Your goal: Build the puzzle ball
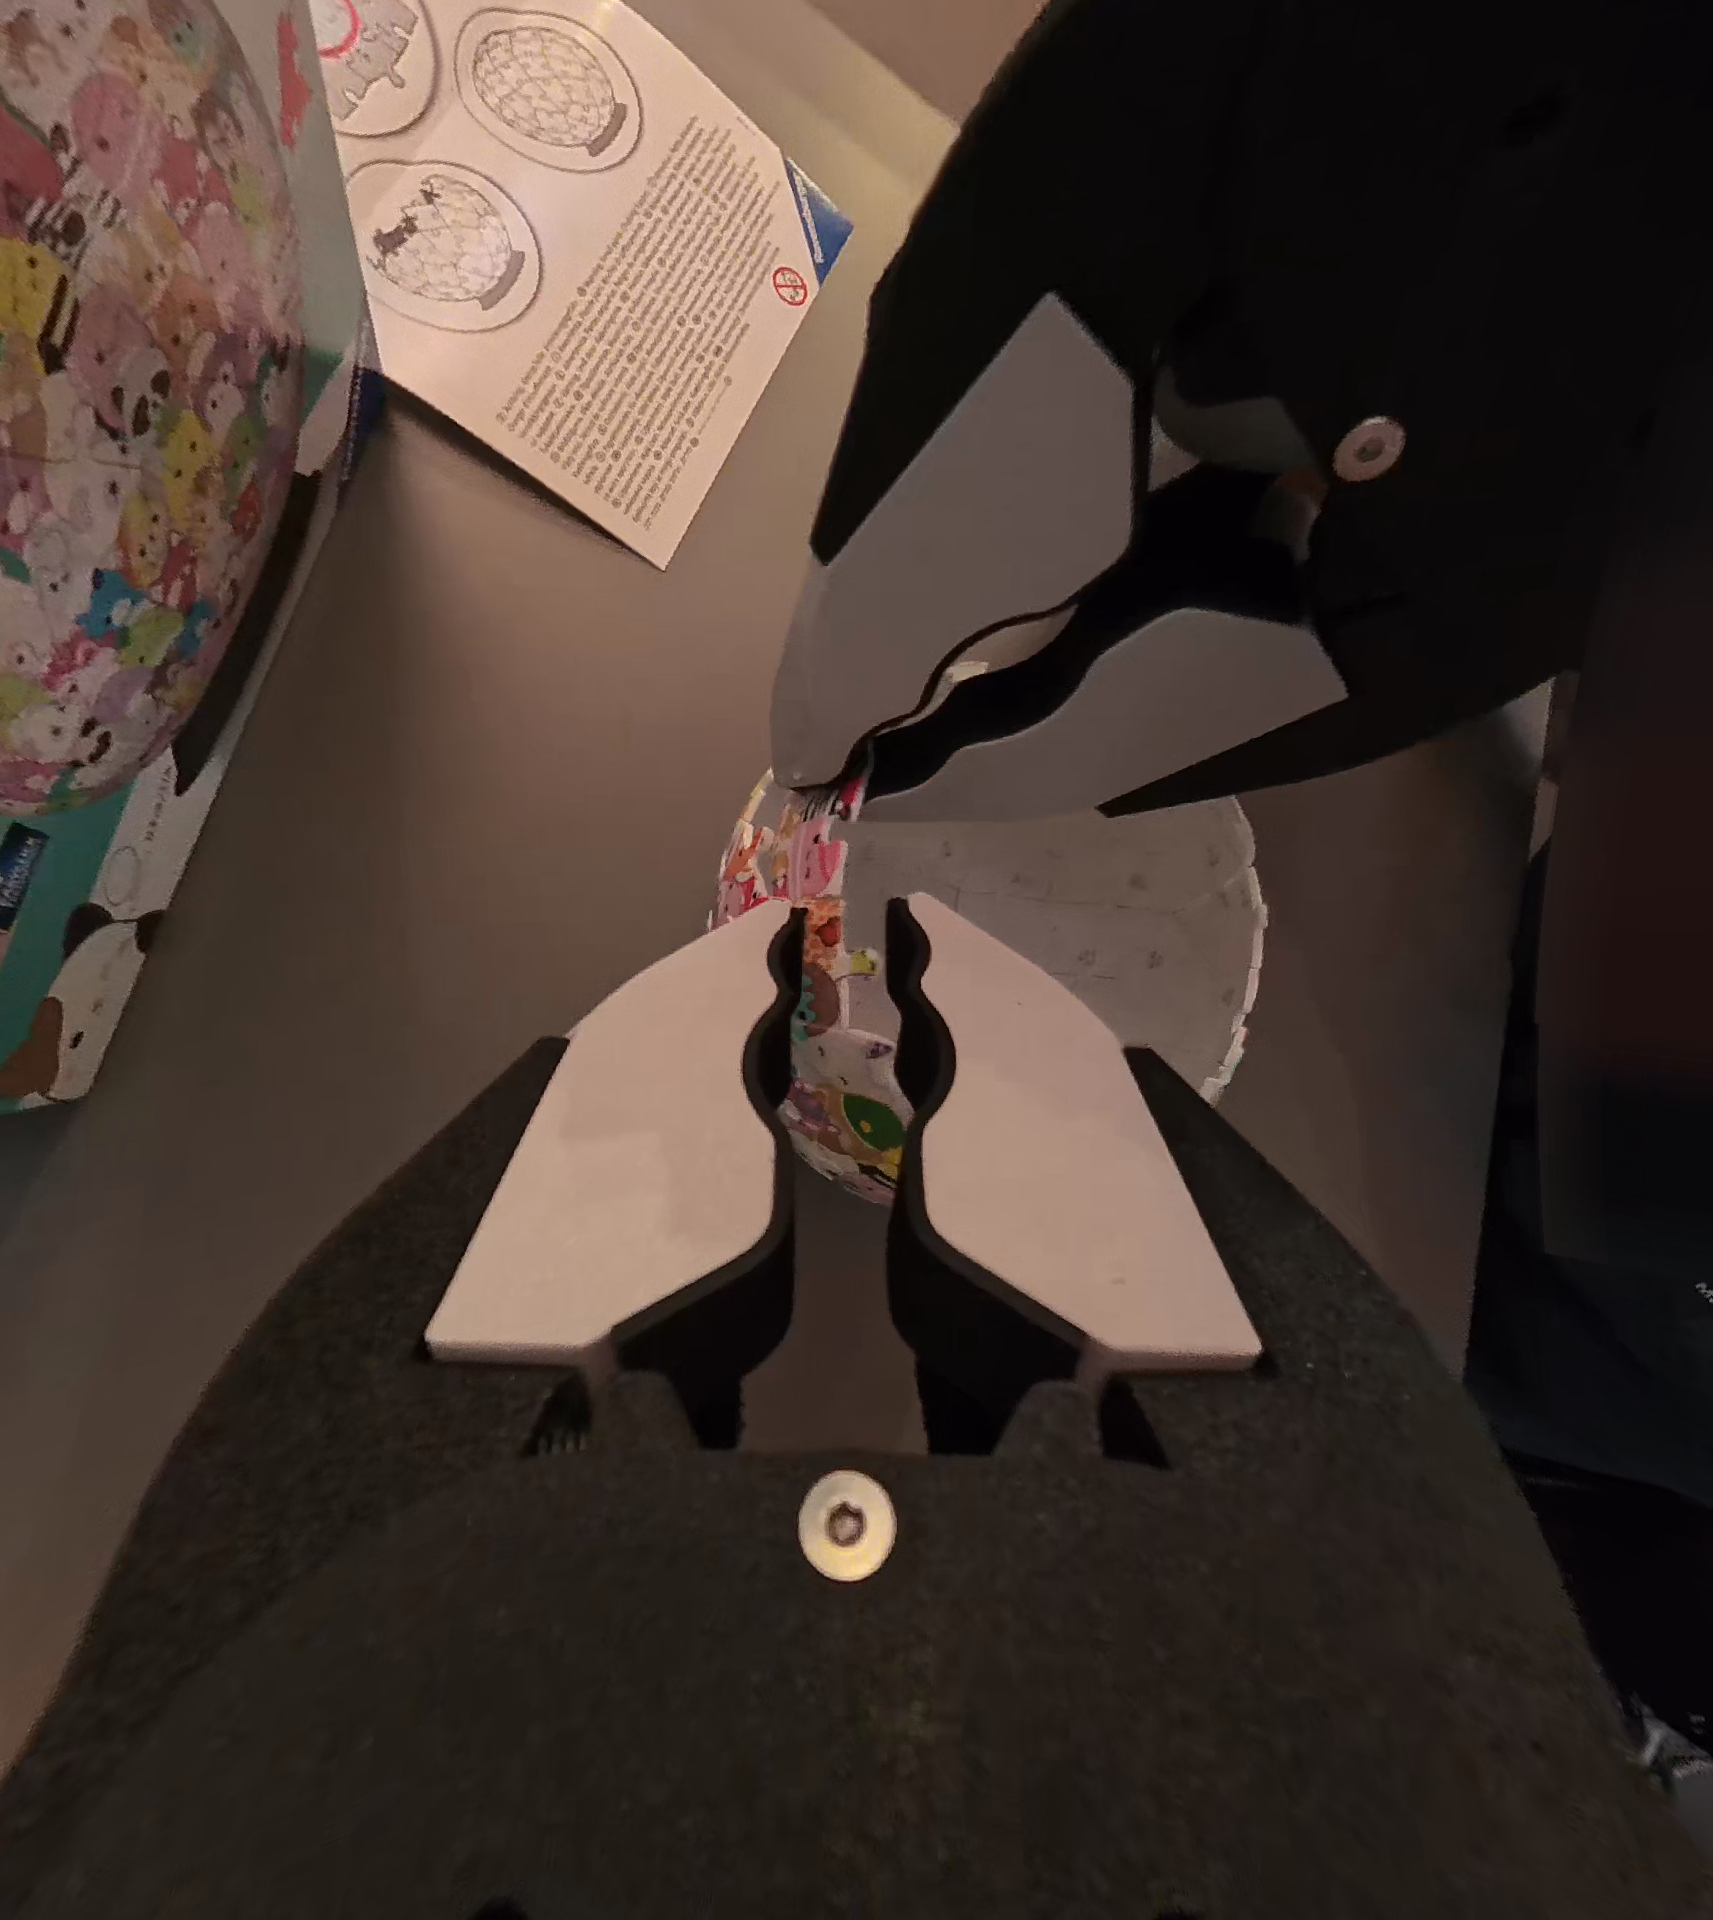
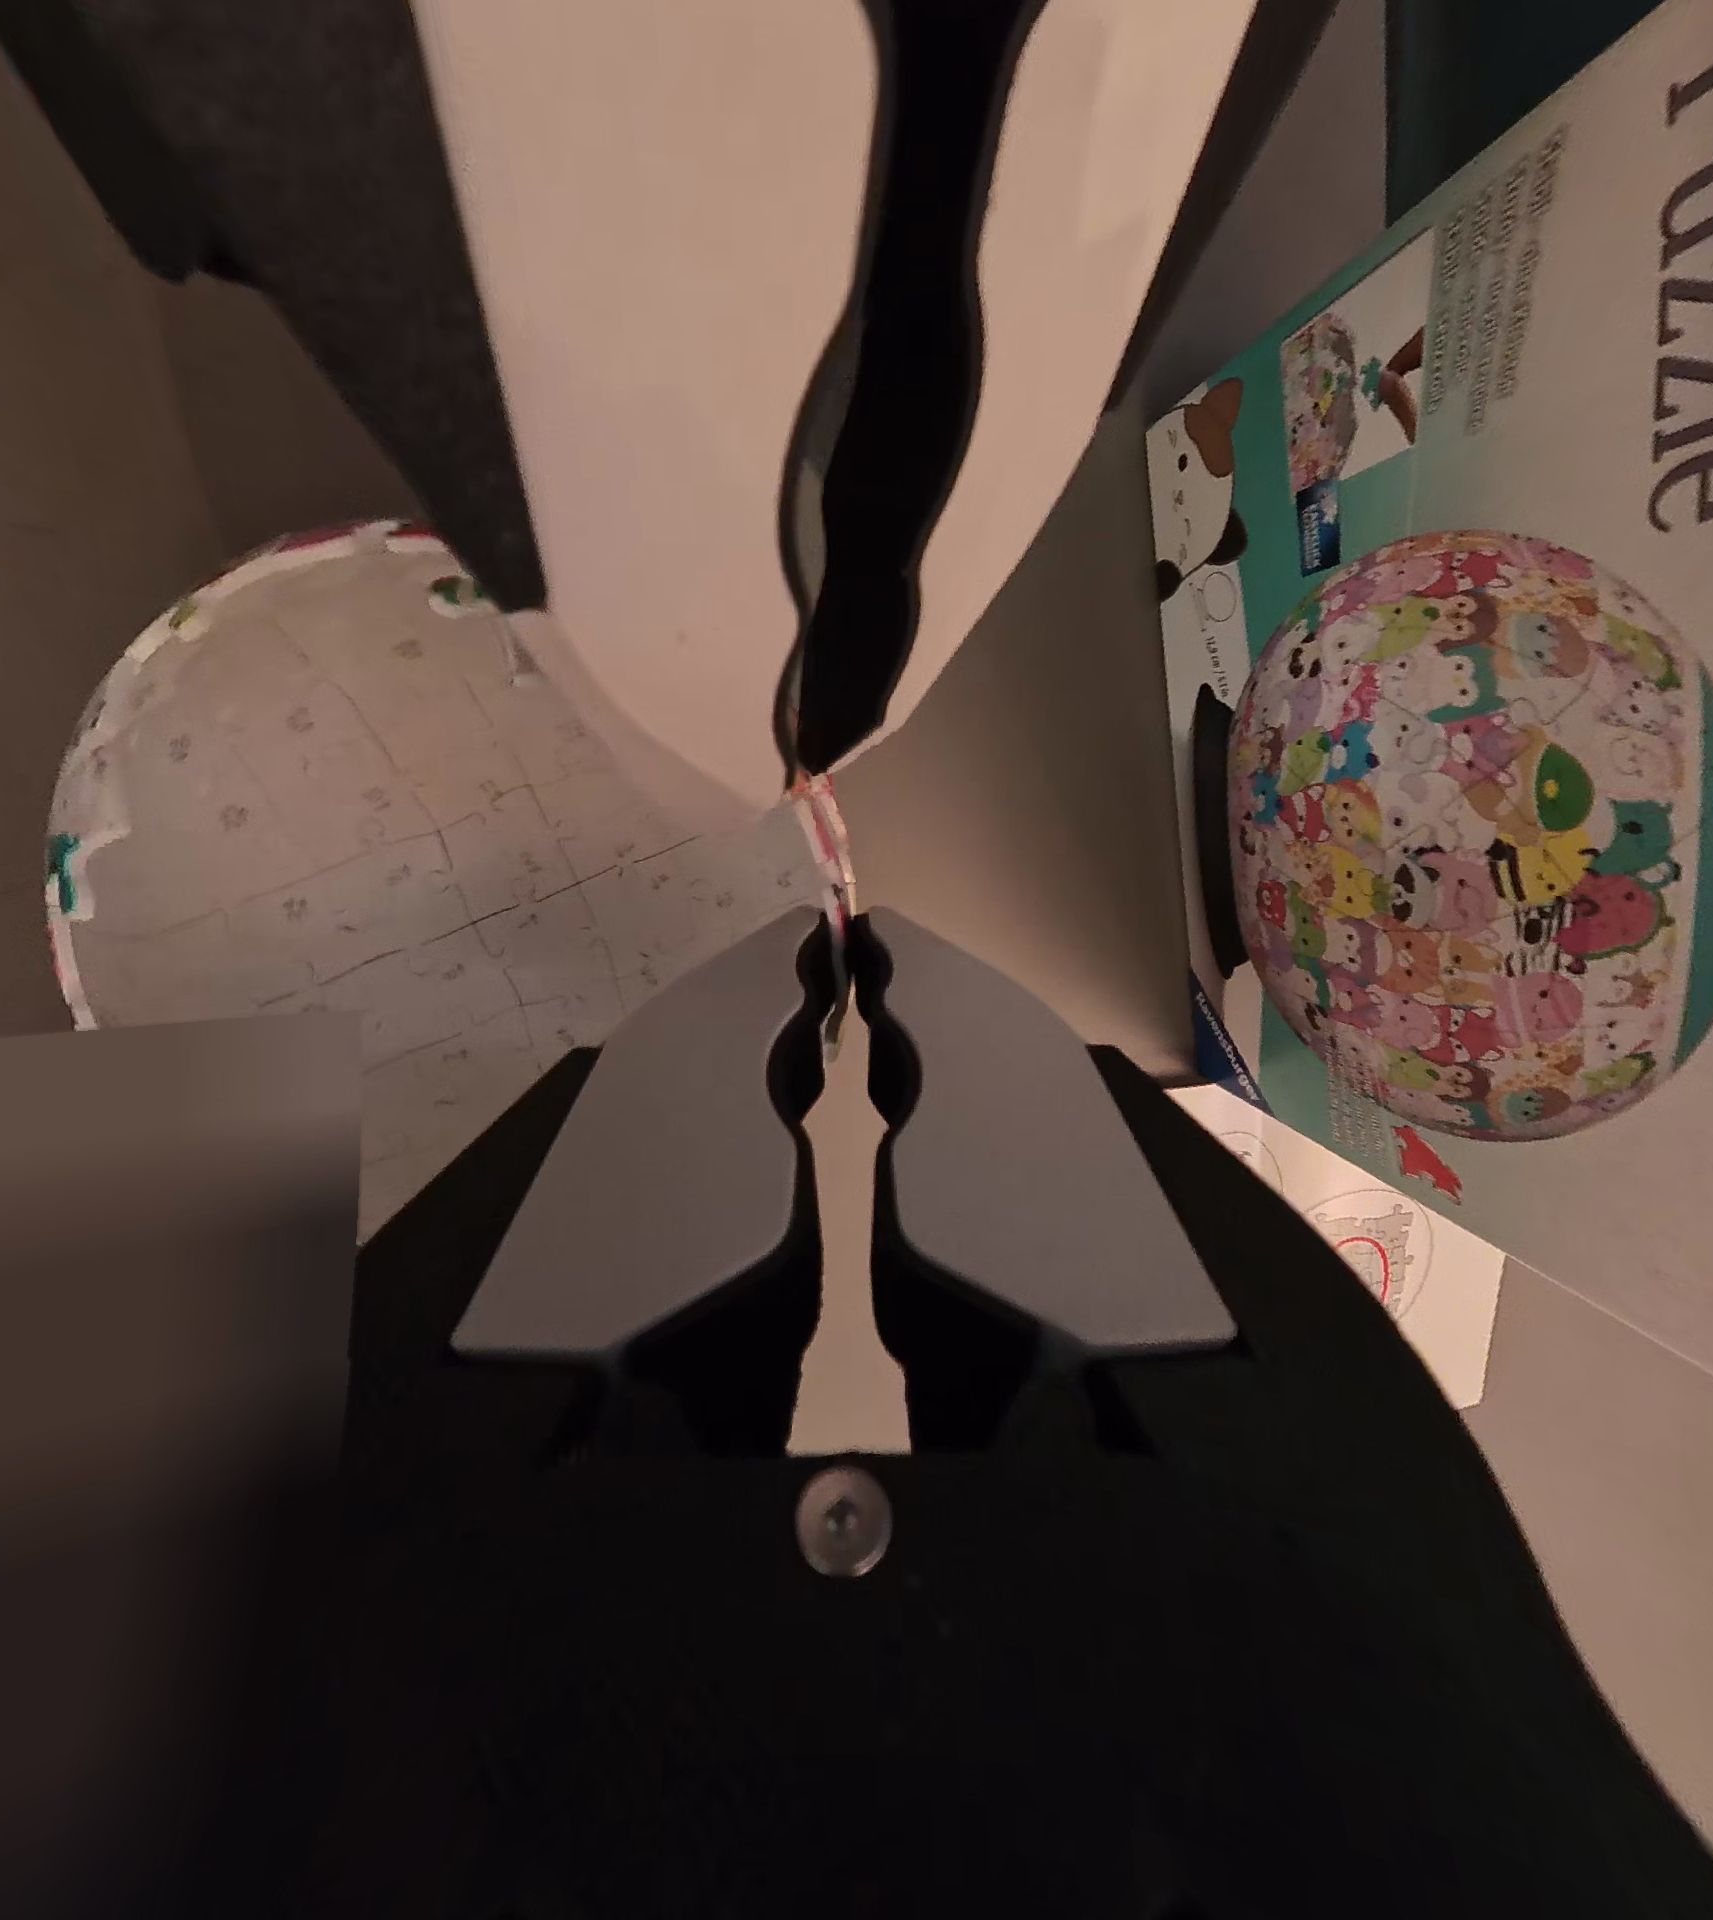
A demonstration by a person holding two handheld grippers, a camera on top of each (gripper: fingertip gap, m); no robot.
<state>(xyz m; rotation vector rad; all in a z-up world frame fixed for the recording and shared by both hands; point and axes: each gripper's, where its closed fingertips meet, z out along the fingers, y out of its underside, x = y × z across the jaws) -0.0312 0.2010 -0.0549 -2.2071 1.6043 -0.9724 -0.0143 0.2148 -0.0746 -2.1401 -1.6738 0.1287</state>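
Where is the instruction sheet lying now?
In the left wrist view the instruction sheet lies flat on the grey table at the top, just right of the puzzle box and beyond the half-built puzzle ball.
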